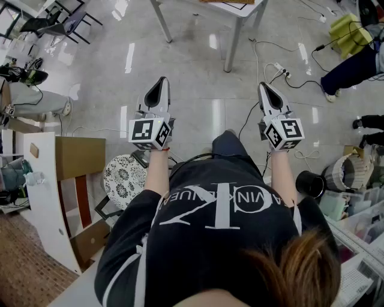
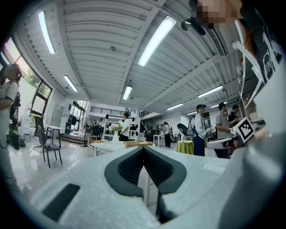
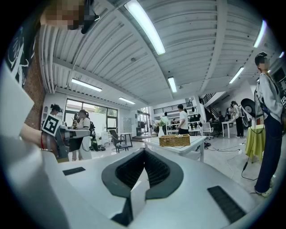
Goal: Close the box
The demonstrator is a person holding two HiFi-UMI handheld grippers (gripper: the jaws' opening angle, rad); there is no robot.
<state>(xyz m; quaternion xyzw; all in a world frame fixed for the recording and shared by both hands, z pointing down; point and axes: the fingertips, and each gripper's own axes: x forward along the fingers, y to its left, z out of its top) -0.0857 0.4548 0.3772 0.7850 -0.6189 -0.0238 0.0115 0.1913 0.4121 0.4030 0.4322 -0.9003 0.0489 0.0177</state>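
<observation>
Both grippers are held out level over the floor, away from any box. My left gripper (image 1: 161,84) has its jaws pressed together with nothing between them, as the left gripper view also shows (image 2: 143,150). My right gripper (image 1: 264,87) is shut and empty too (image 3: 144,151). Ahead of both stands a white table (image 1: 243,13). On it sits a woven, basket-like box (image 3: 174,140), which the left gripper view also catches (image 2: 137,144). Neither gripper touches the table or the box.
Cables and a power strip (image 1: 281,72) lie on the floor ahead at the right. A patterned stool (image 1: 125,175) and a wooden panel (image 1: 78,157) stand at the left, a black bin (image 1: 309,183) at the right. Several people (image 2: 199,129) stand farther off in the room.
</observation>
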